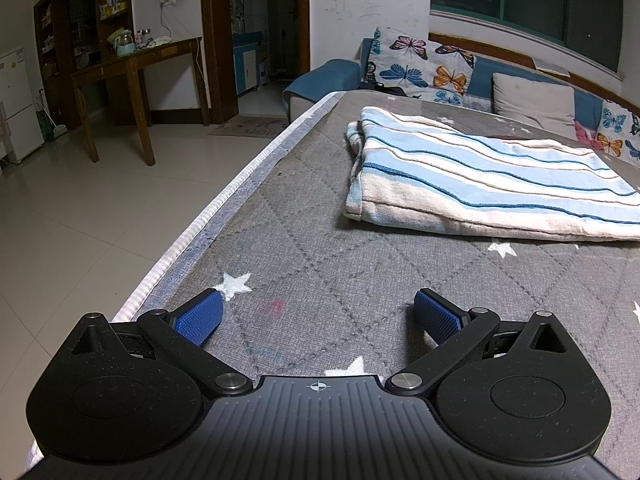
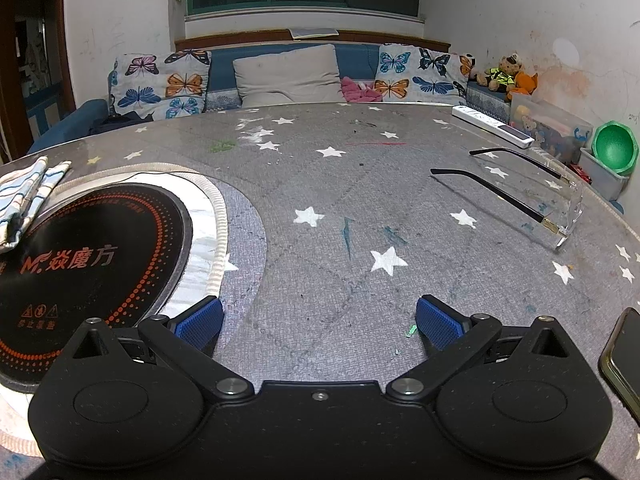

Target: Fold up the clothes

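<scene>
A folded cloth with blue and white stripes point(image 1: 480, 184) lies flat on the grey star-patterned table cover point(image 1: 320, 264), ahead and to the right of my left gripper point(image 1: 318, 312). That gripper is open, low over the cover, with nothing between its blue pads point(image 1: 202, 316). In the right wrist view a corner of the same striped cloth point(image 2: 28, 196) shows at the far left, partly over a round black cooktop point(image 2: 88, 264). My right gripper point(image 2: 320, 318) is open and empty above the bare cover point(image 2: 320, 208), well away from the cloth.
Clear-framed glasses point(image 2: 560, 204) lie at the right, a white power strip point(image 2: 492, 126) behind them, a phone point(image 2: 624, 356) at the right edge. The table's left edge point(image 1: 224, 208) drops to a tiled floor. A sofa with cushions point(image 2: 288, 76) stands behind.
</scene>
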`<state>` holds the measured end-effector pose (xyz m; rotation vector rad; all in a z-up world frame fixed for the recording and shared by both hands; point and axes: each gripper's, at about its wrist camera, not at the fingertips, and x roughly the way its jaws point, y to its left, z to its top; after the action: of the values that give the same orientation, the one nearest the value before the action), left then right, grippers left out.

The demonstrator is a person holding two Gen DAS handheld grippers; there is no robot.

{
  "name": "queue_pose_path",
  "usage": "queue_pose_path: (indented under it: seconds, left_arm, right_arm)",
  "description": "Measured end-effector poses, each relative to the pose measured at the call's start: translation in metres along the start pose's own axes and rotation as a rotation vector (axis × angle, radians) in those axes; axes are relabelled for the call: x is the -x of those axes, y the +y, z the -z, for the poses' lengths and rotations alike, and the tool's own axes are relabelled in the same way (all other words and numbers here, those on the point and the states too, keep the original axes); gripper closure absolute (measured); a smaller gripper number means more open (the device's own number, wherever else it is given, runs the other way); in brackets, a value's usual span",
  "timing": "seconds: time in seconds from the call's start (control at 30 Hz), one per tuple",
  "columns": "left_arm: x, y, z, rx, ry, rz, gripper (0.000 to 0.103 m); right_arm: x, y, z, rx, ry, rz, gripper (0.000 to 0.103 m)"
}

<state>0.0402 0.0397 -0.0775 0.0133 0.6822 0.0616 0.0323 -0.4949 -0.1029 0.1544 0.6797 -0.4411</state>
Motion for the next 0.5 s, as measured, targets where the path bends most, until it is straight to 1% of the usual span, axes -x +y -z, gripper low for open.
queue_pose_path:
  seconds: [0.5]
  left_arm:
    - [0.0003,-0.0001,-0.0001,0.000,0.000,0.000,0.000]
  right_arm:
    - [-0.0004,0.0020,0.0009,-0.001,-0.001,0.001,0.000]
